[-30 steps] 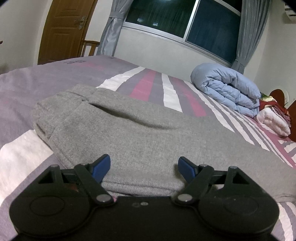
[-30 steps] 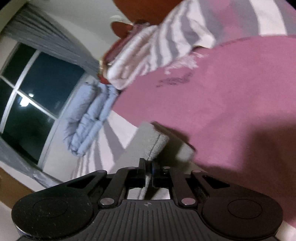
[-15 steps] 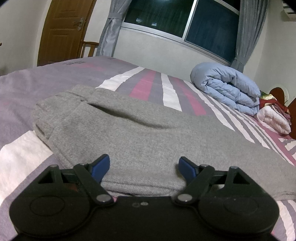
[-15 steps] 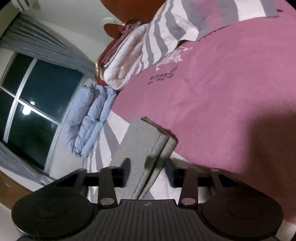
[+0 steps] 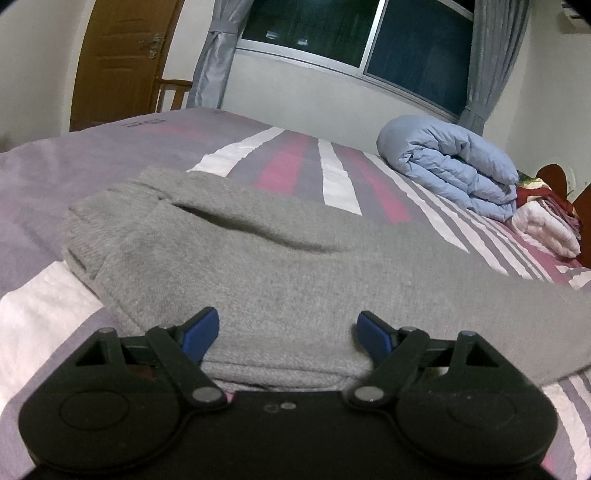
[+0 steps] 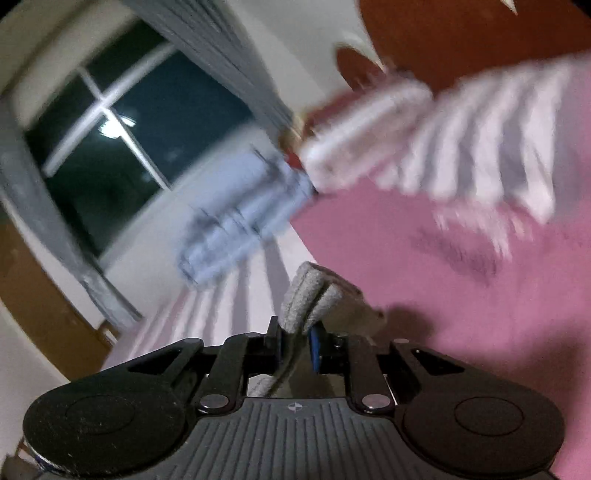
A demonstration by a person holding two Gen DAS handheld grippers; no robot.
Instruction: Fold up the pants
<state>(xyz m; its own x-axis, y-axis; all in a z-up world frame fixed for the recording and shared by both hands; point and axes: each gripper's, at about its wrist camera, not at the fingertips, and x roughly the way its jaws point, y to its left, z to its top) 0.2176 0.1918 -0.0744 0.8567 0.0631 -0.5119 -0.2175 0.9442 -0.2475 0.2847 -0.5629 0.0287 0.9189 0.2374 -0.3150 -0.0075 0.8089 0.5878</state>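
Note:
Grey knit pants (image 5: pixel 280 266) lie flat across the striped bed, waistband at the left, legs running off to the right. My left gripper (image 5: pixel 288 330) is open, its blue-tipped fingers (image 5: pixel 201 328) spread over the near edge of the pants, empty. In the blurred right wrist view my right gripper (image 6: pixel 297 341) is shut on the grey cuff end of the pants (image 6: pixel 308 295), which sticks up between the fingers above the pink bedspread (image 6: pixel 461 295).
A rolled light-blue duvet (image 5: pixel 447 166) and folded white and red blankets (image 5: pixel 546 225) lie at the far right of the bed. A wooden headboard (image 6: pixel 461 37) is beyond. A window (image 5: pixel 354 33), curtains and a door (image 5: pixel 122 62) stand behind the bed.
My right gripper opened half a second ago and has now shut again on the cuff end, lifting and swinging it; the view is blurred. The left gripper has stayed still and open.

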